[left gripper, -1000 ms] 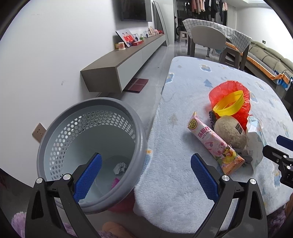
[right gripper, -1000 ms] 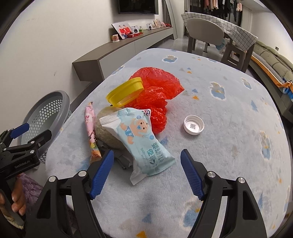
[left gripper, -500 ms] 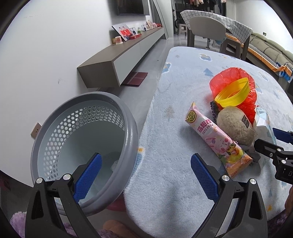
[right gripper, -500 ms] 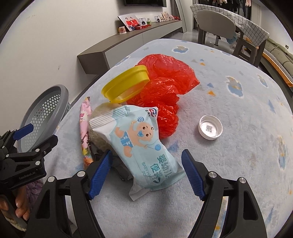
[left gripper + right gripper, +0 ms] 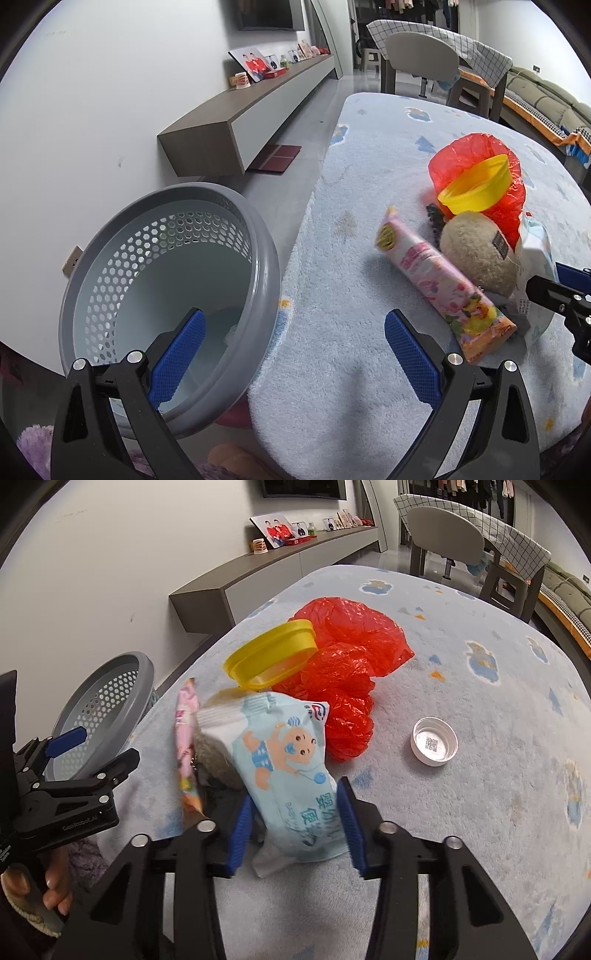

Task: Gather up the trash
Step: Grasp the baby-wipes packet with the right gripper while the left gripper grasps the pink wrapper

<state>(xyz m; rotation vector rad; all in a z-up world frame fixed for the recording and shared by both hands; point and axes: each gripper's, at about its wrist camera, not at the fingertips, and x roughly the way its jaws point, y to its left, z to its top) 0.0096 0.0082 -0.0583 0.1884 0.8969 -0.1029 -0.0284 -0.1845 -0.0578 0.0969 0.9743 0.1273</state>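
A pile of trash lies on the light blue fluffy table cover (image 5: 498,775): a pale blue baby-wipes pack (image 5: 284,760), a pink snack wrapper (image 5: 439,284), a beige fuzzy ball (image 5: 476,251), a yellow lid (image 5: 273,657), a red plastic bag (image 5: 351,653) and a white bottle cap (image 5: 434,746). My right gripper (image 5: 293,829) has closed around the near end of the wipes pack, with its pads against both sides. My left gripper (image 5: 295,354) is open and empty, between the grey perforated waste basket (image 5: 166,280) and the table edge.
The basket stands on the floor left of the table with a few scraps inside. A long low wall cabinet (image 5: 251,107) runs behind it. Chairs (image 5: 421,62) and a sofa (image 5: 546,92) are at the far end.
My right gripper moved forward onto the wipes pack and its jaws narrowed from wide open to gripping the pack. My left gripper drifted slightly and stayed open.
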